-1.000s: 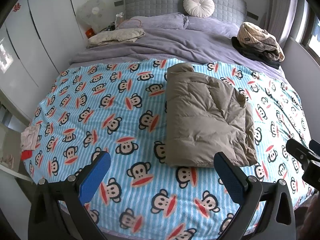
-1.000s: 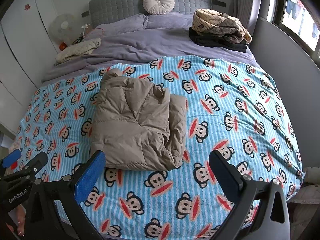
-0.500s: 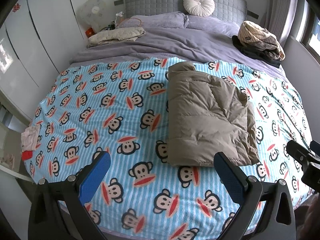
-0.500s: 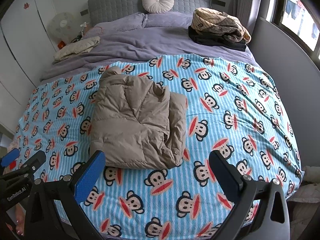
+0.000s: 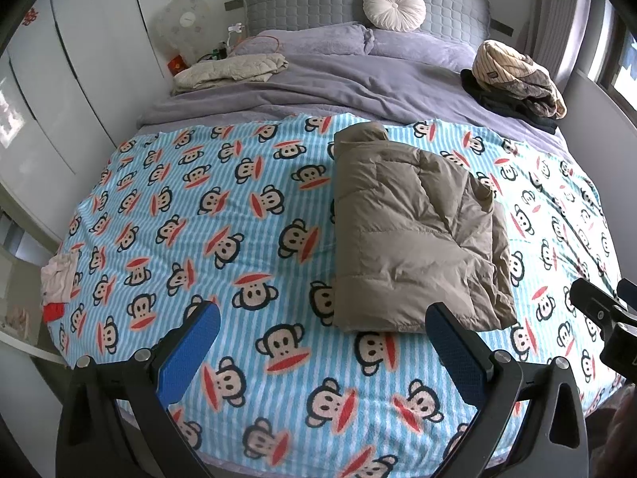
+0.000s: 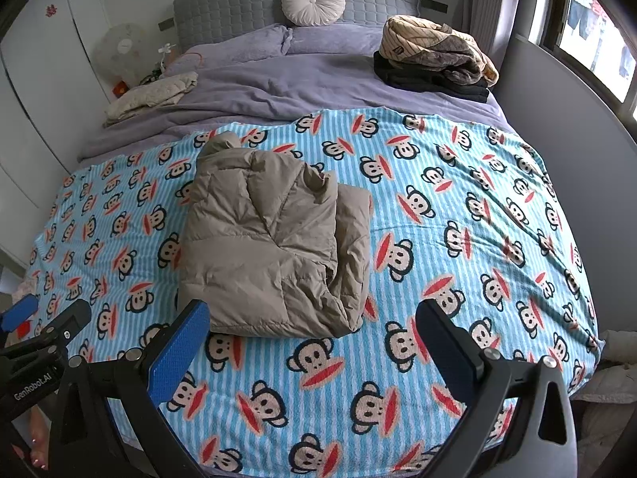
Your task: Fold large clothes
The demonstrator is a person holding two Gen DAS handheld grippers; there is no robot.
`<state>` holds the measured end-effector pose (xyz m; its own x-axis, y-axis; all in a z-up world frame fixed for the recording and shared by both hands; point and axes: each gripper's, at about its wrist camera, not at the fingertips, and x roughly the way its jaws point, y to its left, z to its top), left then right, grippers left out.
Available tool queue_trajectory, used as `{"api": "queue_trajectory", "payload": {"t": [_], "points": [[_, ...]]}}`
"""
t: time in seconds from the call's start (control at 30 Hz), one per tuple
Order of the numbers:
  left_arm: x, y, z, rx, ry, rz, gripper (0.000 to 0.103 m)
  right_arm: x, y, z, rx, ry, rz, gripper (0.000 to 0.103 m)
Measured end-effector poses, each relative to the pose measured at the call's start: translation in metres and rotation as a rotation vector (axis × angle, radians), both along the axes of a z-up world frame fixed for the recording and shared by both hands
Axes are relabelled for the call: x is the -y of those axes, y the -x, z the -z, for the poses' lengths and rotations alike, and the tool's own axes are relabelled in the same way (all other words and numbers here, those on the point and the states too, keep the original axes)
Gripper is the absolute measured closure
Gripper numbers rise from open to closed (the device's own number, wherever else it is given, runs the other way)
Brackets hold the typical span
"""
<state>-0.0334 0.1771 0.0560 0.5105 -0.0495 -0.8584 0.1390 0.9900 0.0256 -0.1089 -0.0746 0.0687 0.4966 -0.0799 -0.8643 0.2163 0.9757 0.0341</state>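
Note:
A tan puffer jacket (image 5: 410, 231) lies folded into a compact rectangle on the blue monkey-print blanket (image 5: 199, 207); it also shows in the right wrist view (image 6: 274, 247). My left gripper (image 5: 322, 318) is open and empty, held above the bed's foot, its right finger near the jacket's front edge. My right gripper (image 6: 312, 318) is open and empty, just in front of the jacket, its left finger near the jacket's front left corner. Each gripper shows at the edge of the other's view.
A purple duvet (image 6: 302, 79) covers the bed's head end. A stack of folded clothes (image 6: 434, 59) lies at the back right, a cream garment (image 5: 231, 71) at the back left. White wardrobes (image 5: 59, 79) stand left; a grey wall (image 6: 565, 127) runs right.
Both grippers have drawn back slightly from the bed. The jacket has not moved.

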Motion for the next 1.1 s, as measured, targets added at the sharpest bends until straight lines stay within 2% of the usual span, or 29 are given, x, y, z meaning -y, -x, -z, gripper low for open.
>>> {"api": "queue_trajectory", "payload": {"t": [1.1], "points": [[-0.0028, -0.0076, 0.0026, 0.000, -0.005, 0.005, 0.000, 0.0010, -0.0015, -0.0002, -0.002, 0.003, -0.007, 0.000]]}}
